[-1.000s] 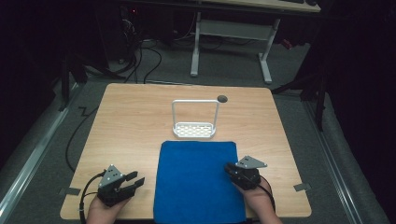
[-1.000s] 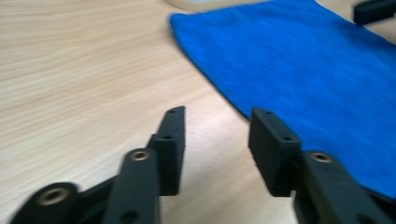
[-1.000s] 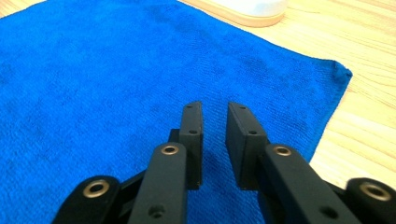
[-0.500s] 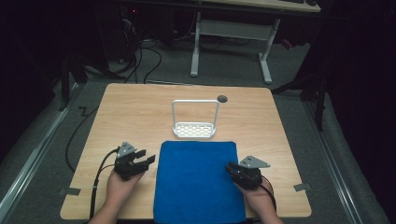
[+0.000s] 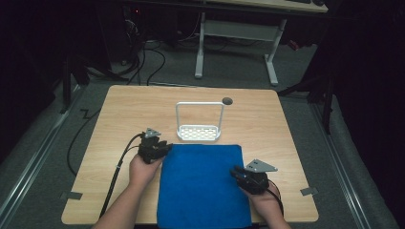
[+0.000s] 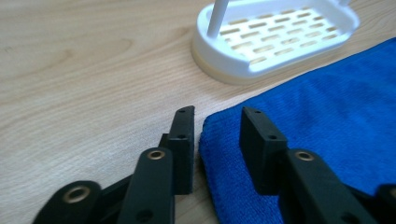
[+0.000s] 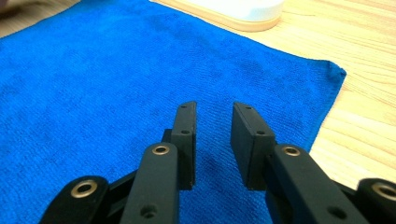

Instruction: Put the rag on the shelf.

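A blue cloth [image 5: 204, 183] lies flat on the wooden table [image 5: 119, 114], reaching to its front edge. Just behind the cloth stands a white slotted rack [image 5: 198, 132] with a tall wire handle. My left gripper [image 5: 160, 148] is at the cloth's far left corner, open. In the left gripper view its jaws straddle the cloth's corner edge [image 6: 211, 125], with the white rack [image 6: 275, 39] beyond. My right gripper [image 5: 240, 174] hovers over the cloth's right edge, open. The right gripper view shows blue cloth [image 7: 116, 79] under the parted jaws and its far right corner [image 7: 337, 71].
A round cable hole [image 5: 227, 101] sits in the table near its back edge. A white desk frame [image 5: 236, 33] stands on the floor behind the table. Cables [image 5: 114, 181] trail from the left gripper across the table's left side.
My left gripper has moved forward and right from the table's front left to the cloth's far left corner. My right gripper has shifted slightly nearer the person, over the cloth's right edge.
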Available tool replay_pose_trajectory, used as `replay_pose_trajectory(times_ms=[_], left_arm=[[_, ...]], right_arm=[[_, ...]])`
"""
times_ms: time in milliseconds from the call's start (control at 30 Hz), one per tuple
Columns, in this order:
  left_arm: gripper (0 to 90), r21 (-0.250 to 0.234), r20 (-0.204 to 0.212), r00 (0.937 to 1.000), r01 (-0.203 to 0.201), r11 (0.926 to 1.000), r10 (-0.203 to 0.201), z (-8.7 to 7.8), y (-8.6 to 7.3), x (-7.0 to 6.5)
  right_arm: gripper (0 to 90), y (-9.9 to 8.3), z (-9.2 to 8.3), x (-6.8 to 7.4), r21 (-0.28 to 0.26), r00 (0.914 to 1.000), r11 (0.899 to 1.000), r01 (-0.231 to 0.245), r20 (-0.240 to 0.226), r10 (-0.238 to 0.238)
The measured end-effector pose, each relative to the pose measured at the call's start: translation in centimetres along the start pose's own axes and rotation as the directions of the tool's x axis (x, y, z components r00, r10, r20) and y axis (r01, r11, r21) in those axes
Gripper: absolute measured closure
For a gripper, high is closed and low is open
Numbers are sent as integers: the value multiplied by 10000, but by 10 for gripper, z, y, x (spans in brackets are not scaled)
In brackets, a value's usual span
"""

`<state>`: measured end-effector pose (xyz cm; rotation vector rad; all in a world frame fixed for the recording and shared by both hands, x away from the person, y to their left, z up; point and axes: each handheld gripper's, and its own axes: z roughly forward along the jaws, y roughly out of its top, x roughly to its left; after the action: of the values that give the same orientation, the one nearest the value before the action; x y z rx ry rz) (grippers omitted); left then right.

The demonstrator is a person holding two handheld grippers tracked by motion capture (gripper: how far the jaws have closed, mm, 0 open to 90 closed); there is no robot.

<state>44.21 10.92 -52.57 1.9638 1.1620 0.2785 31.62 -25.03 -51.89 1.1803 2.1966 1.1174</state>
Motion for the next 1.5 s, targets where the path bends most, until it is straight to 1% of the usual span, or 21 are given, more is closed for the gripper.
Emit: replay_pose_trajectory(times_ms=[67,200,367,467,533,633,767,800,833,867,900,1000,1033,1067,1100,1167,1200,1233,1267,1433,1500], left_arm=[[718,293,-210,9998,-10,9996,16,5,-2,-2],[870,213,-260,9997,-28,9998,33,2,-8,-6],[876,-34,-234,9982,-547,9985,547,-11,-26,-15],[876,-94,-251,9981,-564,9984,561,-12,-28,-15],[873,-100,-173,9991,-394,9992,392,-11,-27,-13],[871,-127,79,10000,-42,9999,43,-11,-26,-8],[867,-79,6,9994,-358,9993,358,-11,-27,-11],[866,-72,-19,9992,-405,9992,405,-11,-27,-11],[866,-71,1,9993,-376,9993,376,-11,-27,-11],[866,-70,25,9994,-343,9994,343,-11,-27,-11],[866,-85,77,9996,-277,9996,277,-11,-27,-10],[865,-84,101,9996,-273,9996,274,-11,-27,-10],[866,-88,104,9996,-278,9996,279,-11,-27,-10],[866,-91,105,9995,-285,9996,286,-11,-27,-10],[866,-84,117,9995,-277,9996,278,-11,-27,-10],[865,-69,175,9996,-223,9997,224,-11,-27,-9],[865,-77,194,9996,-199,9998,200,-11,-27,-9],[865,-77,204,9996,-206,9998,208,-11,-27,-9],[866,-77,204,9996,-206,9998,208,-11,-27,-9],[867,-88,287,9995,-137,9999,139,-11,-27,-9],[867,-88,284,9995,-163,9998,165,-11,-27,-9]], right_arm=[[710,0,0,0,-9,10000,10000,1,-81,-1],[697,0,0,1,-19,9998,10000,58,-168,-59],[680,-1,0,0,-52,9997,10000,20,-250,-22],[658,-1,0,0,-60,9997,10000,68,-235,-70],[622,0,-2,0,-157,9999,9999,62,-147,-64],[565,2,-3,-3,-318,9997,9995,-31,262,39],[536,9,0,-13,-397,9961,9981,-469,731,497],[533,12,3,-17,-374,9948,9978,-556,830,585],[529,18,13,-26,-112,9918,9978,-646,1098,654],[529,18,13,-26,-112,9918,9978,-646,1098,654],[525,22,19,-32,-38,9890,9961,-877,1195,875],[520,34,41,-51,460,9788,9881,-1468,1513,1383],[514,40,55,-56,765,9768,9853,-1525,1633,1385],[514,40,55,-56,765,9768,9853,-1525,1633,1385],[507,43,67,-59,1105,9767,9813,-1574,1640,1382],[504,44,71,-60,1181,9771,9809,-1545,1652,1340],[510,44,73,-59,1148,9778,9835,-1397,1728,1187],[571,45,75,-56,1189,9792,9851,-1243,1751,1025],[571,45,75,-56,1189,9792,9851,-1243,1751,1025],[801,48,75,-49,1359,9856,9858,-987,1501,780],[859,48,75,-48,1382,9873,9855,-983,1374,793]])
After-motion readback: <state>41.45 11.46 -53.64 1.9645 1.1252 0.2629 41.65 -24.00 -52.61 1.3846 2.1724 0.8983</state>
